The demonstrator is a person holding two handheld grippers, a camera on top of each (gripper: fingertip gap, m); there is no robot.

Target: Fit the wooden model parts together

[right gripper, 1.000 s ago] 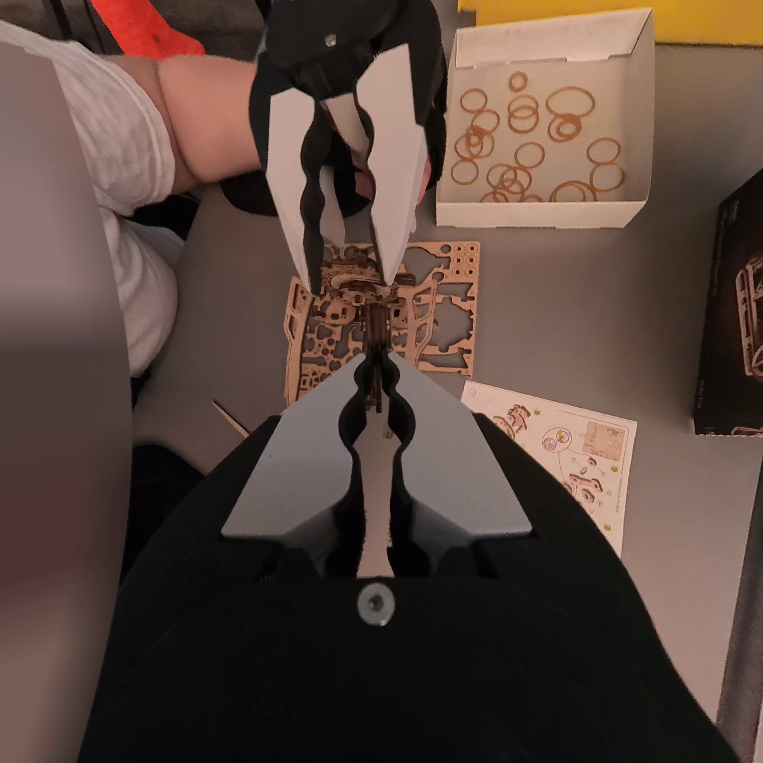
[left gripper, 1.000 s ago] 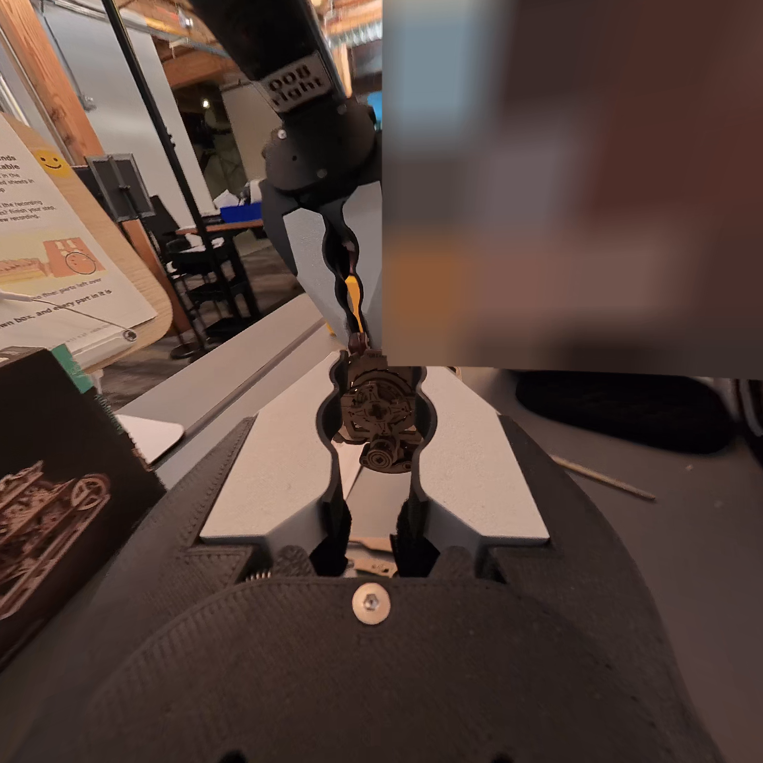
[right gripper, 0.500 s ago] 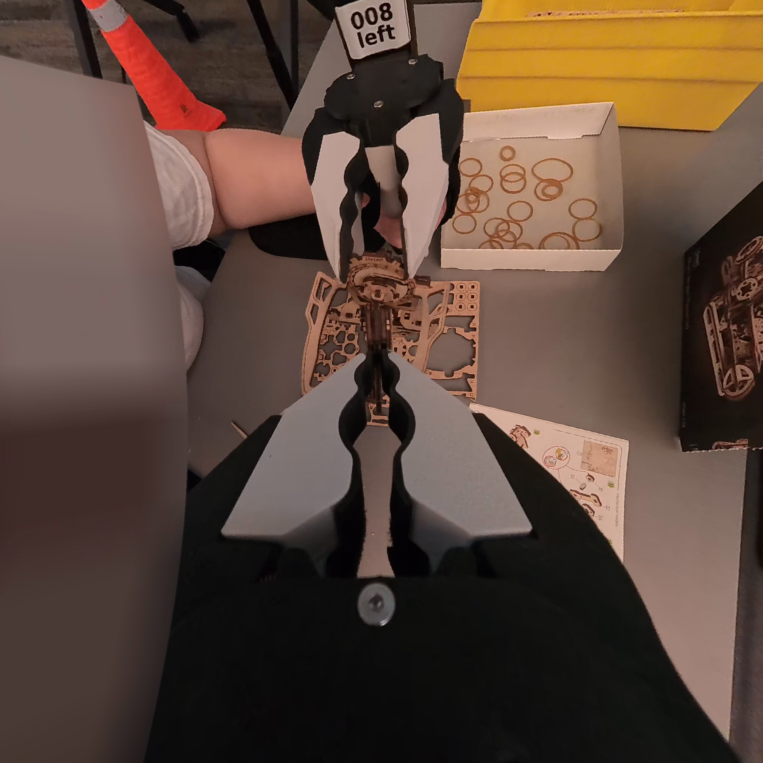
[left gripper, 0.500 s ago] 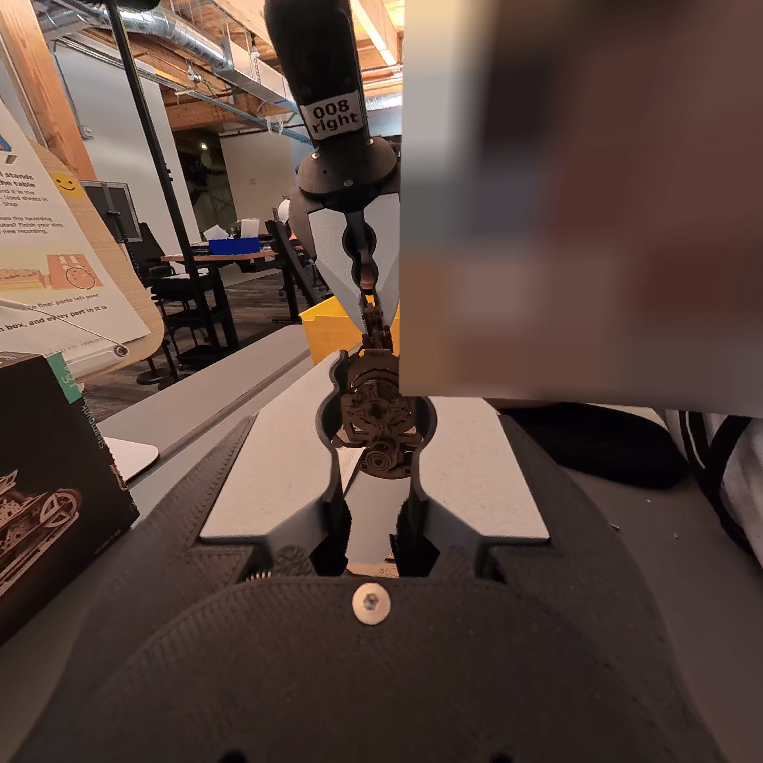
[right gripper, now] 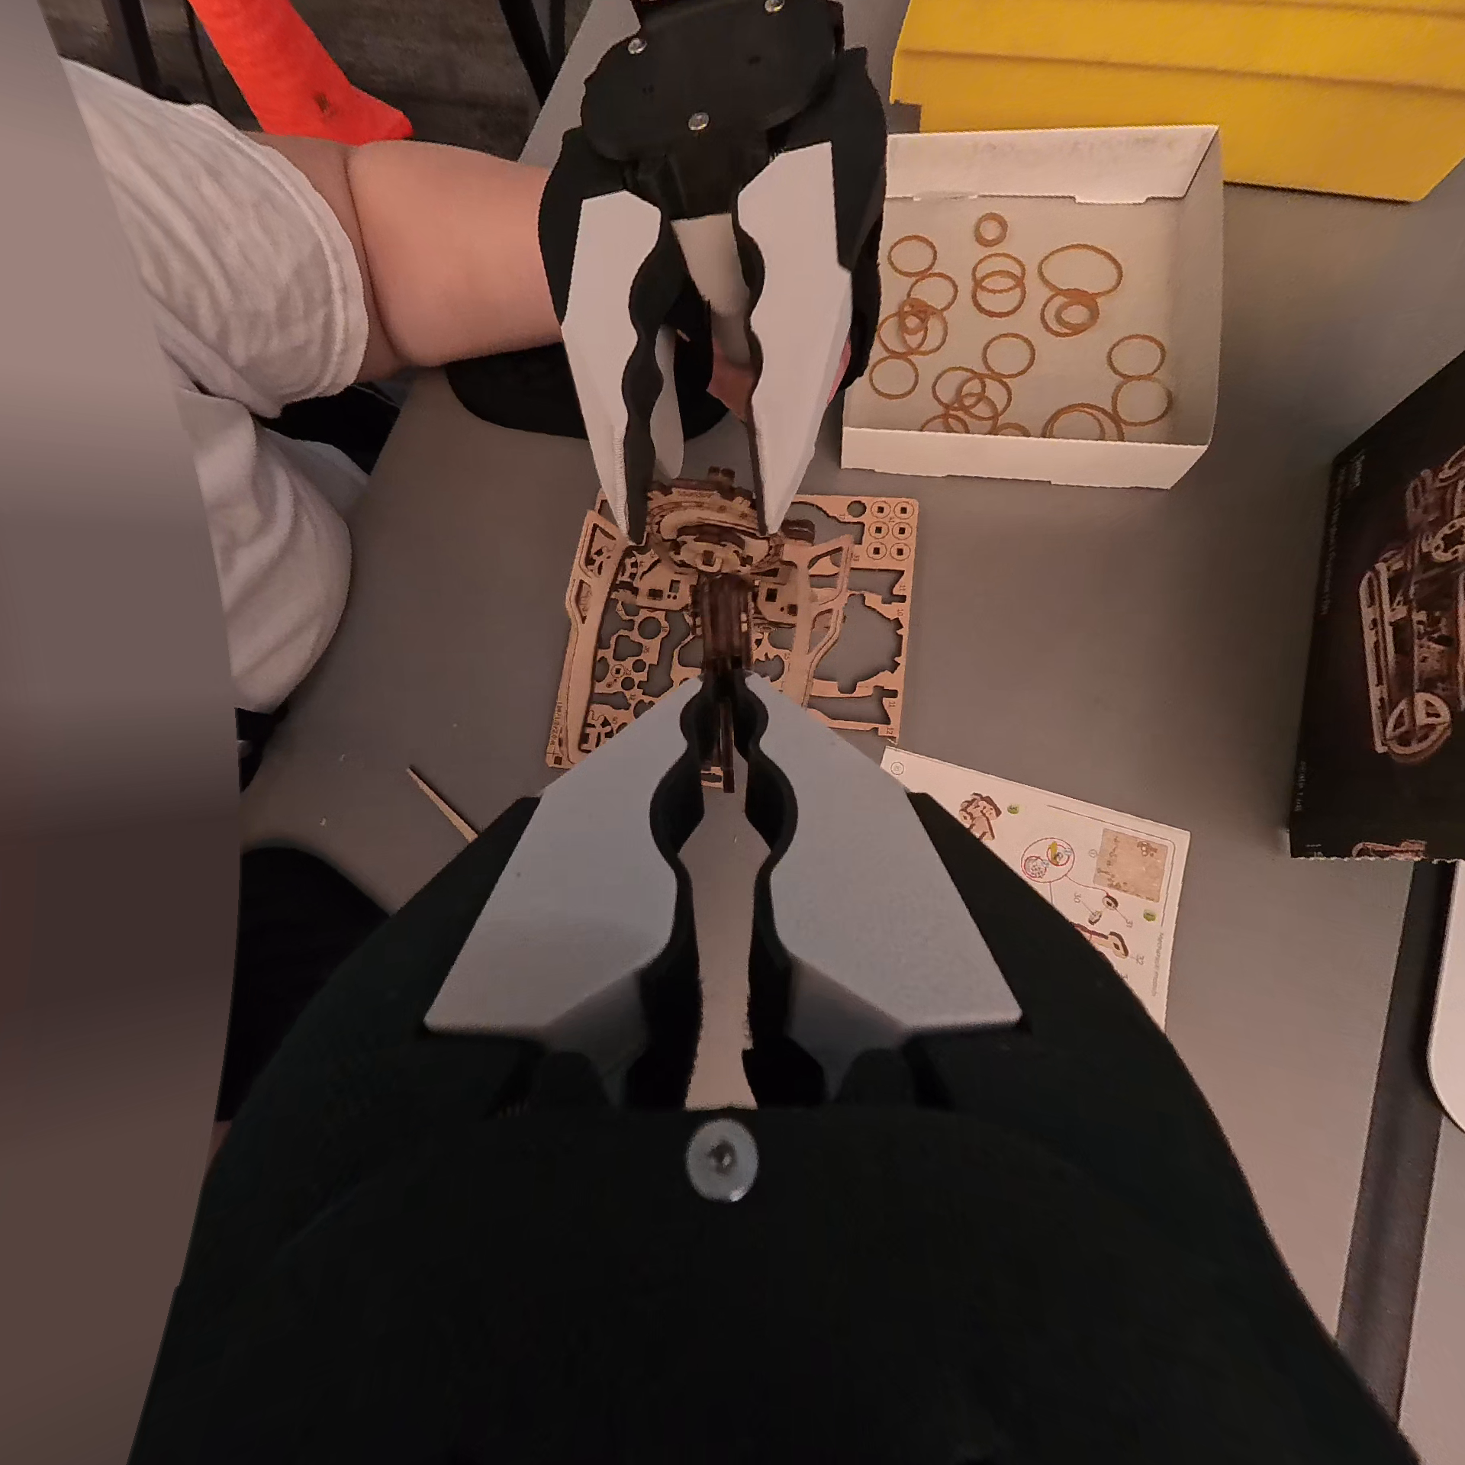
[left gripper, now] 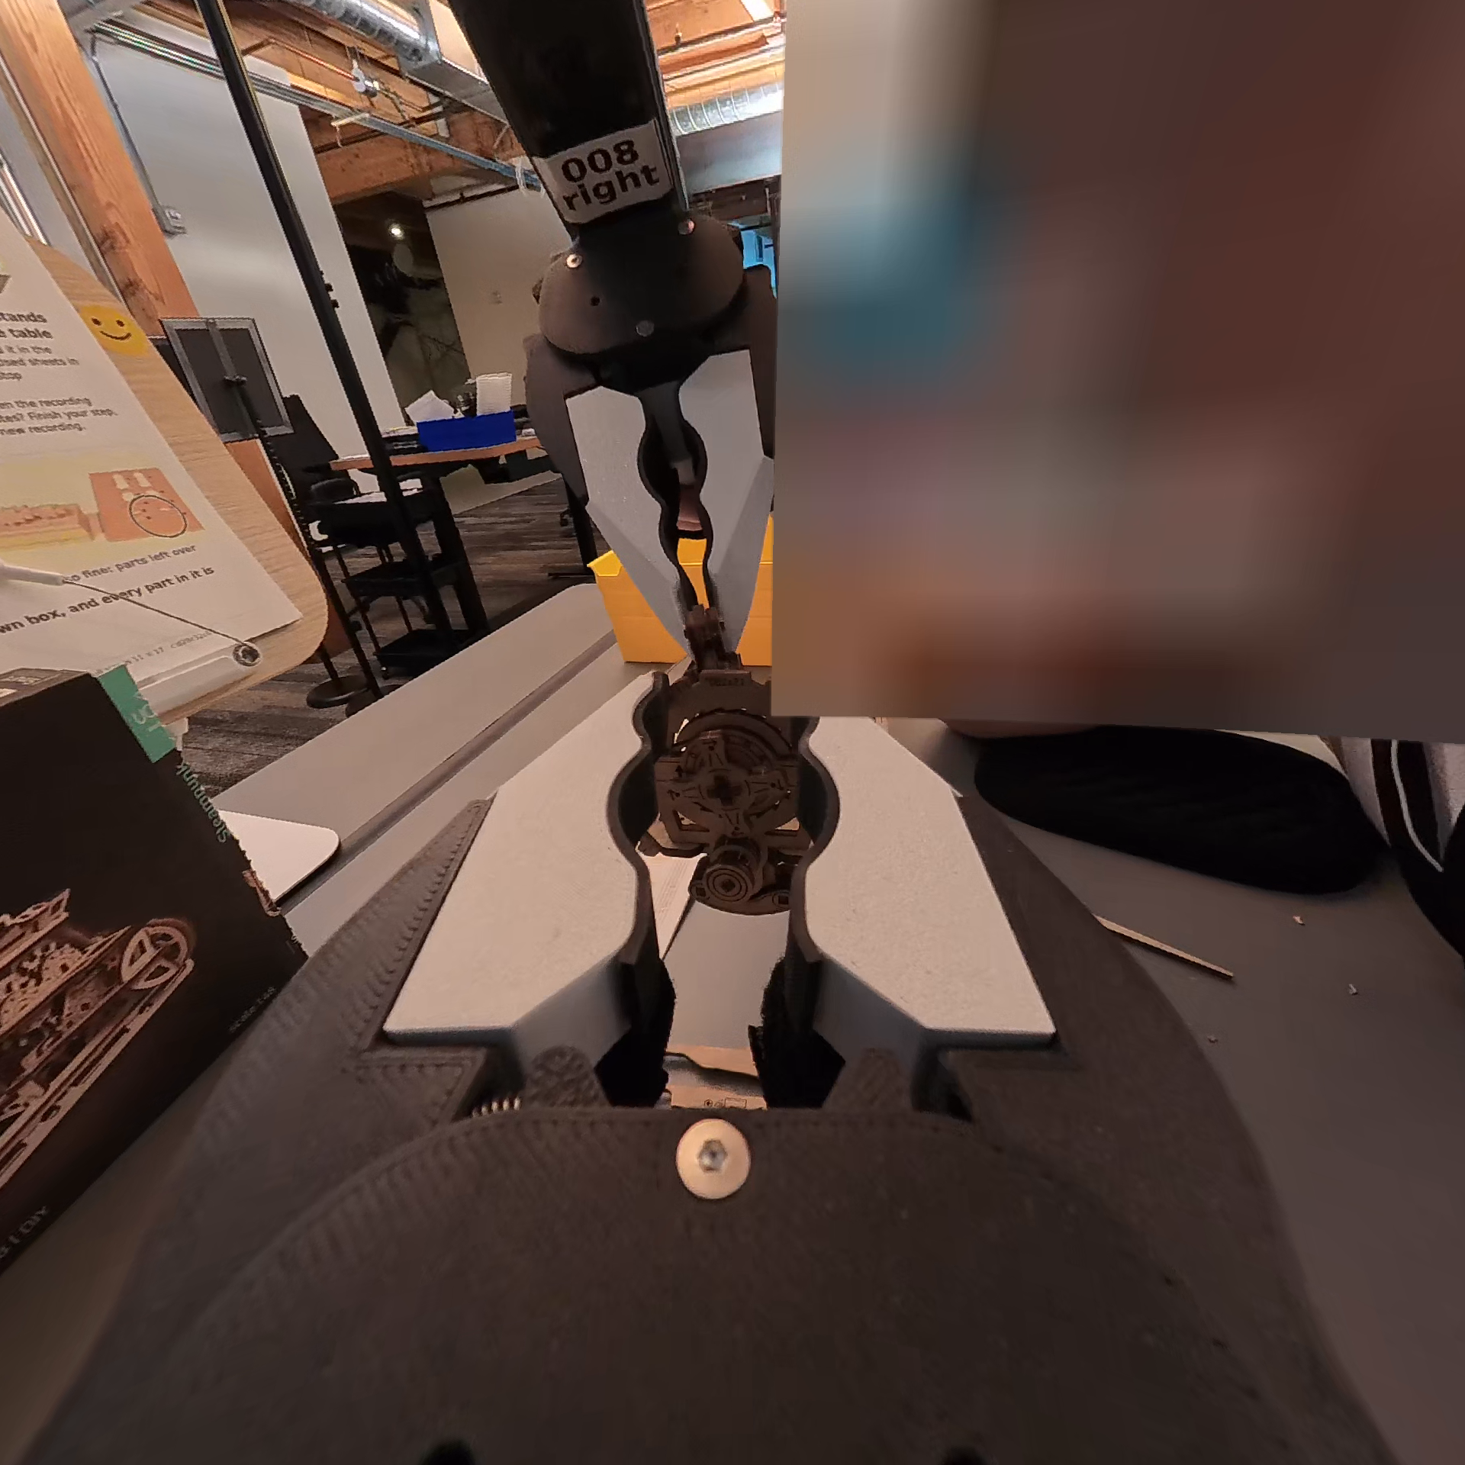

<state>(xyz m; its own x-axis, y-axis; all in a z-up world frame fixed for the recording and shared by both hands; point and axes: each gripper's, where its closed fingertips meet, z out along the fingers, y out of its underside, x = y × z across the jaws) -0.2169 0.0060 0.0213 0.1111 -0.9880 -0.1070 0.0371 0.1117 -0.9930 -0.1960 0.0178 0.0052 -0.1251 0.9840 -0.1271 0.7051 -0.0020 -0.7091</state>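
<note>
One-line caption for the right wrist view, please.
Right hand-held gripper pinches a small wooden part against the round assembly held by the left hand-held gripper, above the cut-out sheet.

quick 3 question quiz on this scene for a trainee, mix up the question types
1. True or false: the white cardboard tray holds tan rubber bands.
2. Which lies flat on the grey table directly under the raised parts? A) the punched-out plywood parts sheet B) the printed instruction leaflet C) the black model box
3. Fill in: the left gripper is shut on the round wooden gear assembly, and the right gripper is shut on the ____ wooden piece that meets it.

Key: 1 true; 2 A; 3 narrow dark.
</note>
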